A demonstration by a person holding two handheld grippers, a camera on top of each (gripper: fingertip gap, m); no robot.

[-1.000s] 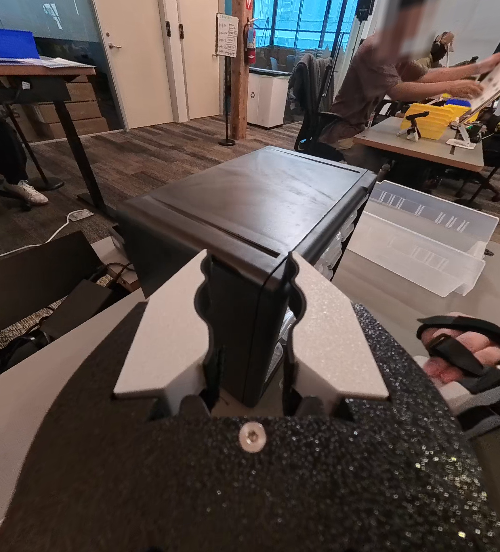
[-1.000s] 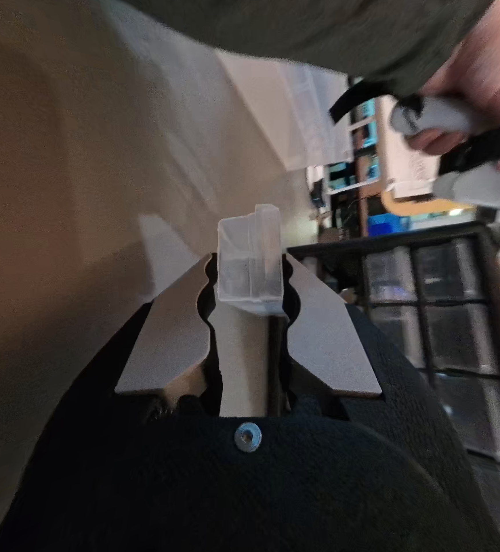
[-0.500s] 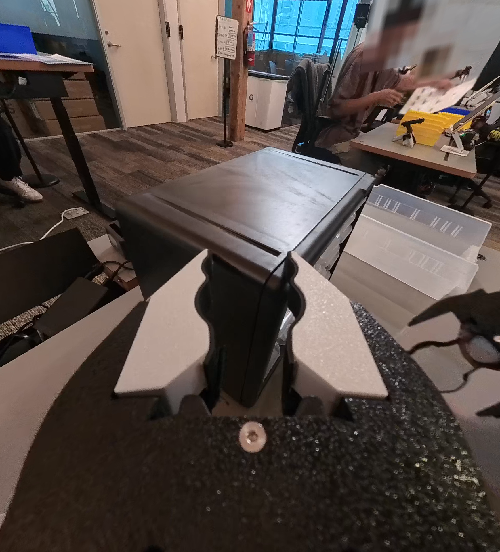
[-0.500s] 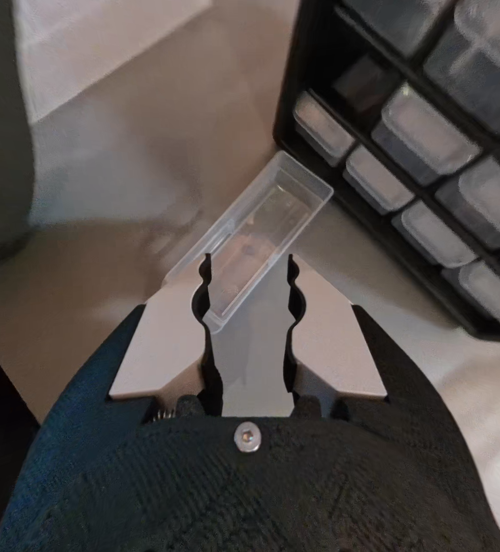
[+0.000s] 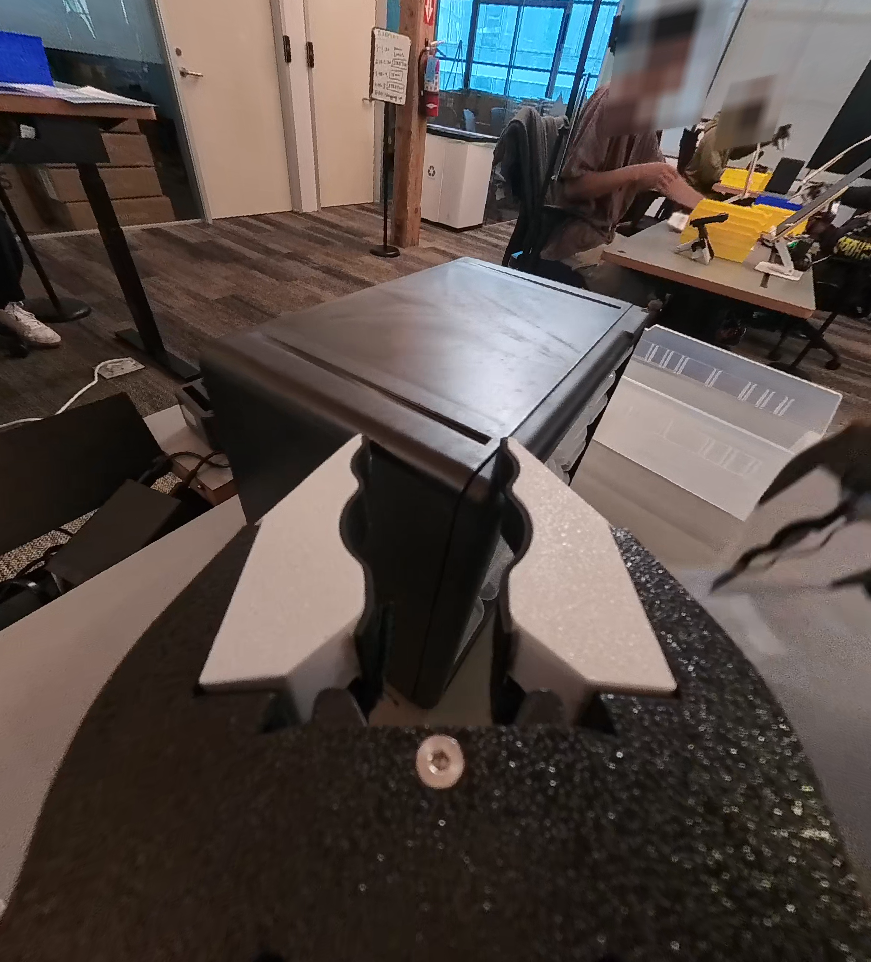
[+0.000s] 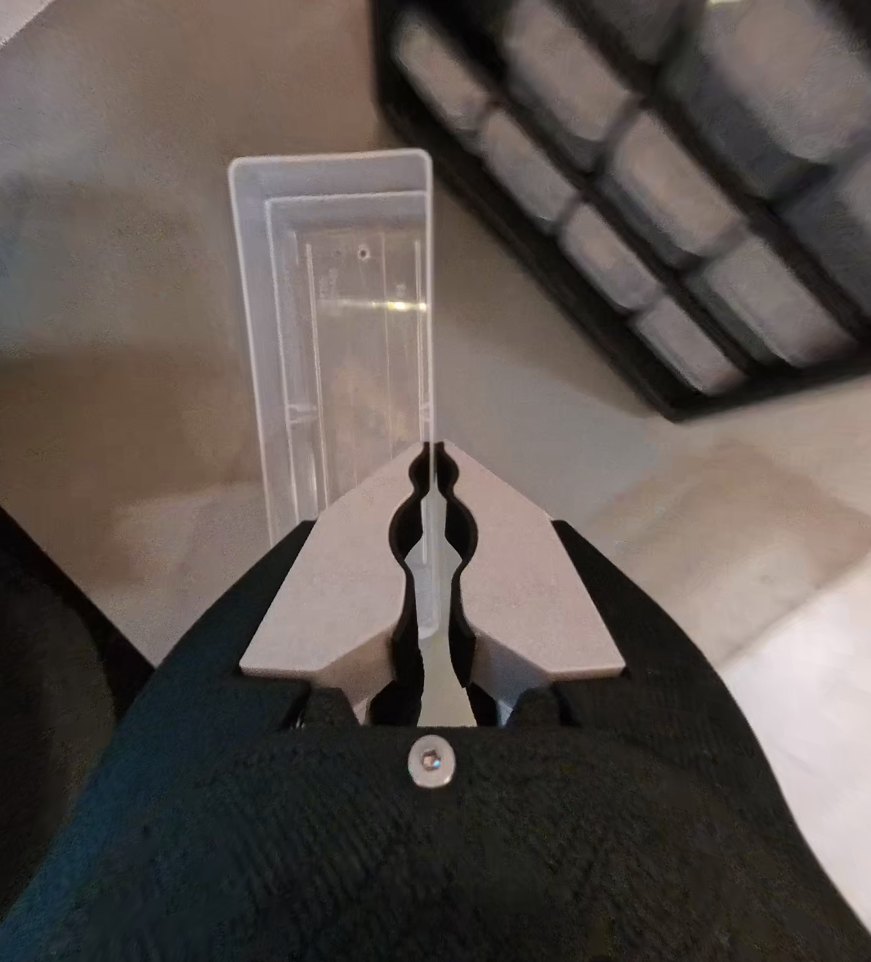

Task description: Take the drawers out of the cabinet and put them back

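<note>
Left wrist view: left gripper [image 5: 436, 500] clamps the near top corner of the black cabinet [image 5: 454, 338] on the table [image 5: 647, 500].

Right wrist view: right gripper [image 6: 434, 453], nearly closed, pinches the right wall of an empty clear drawer [image 6: 339, 323] beside the cabinet's filled slots [image 6: 683, 198].

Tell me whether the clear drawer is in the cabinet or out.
Out: the clear drawer lies open side up on the table beside the cabinet, its side wall pinched by the right gripper.
</note>
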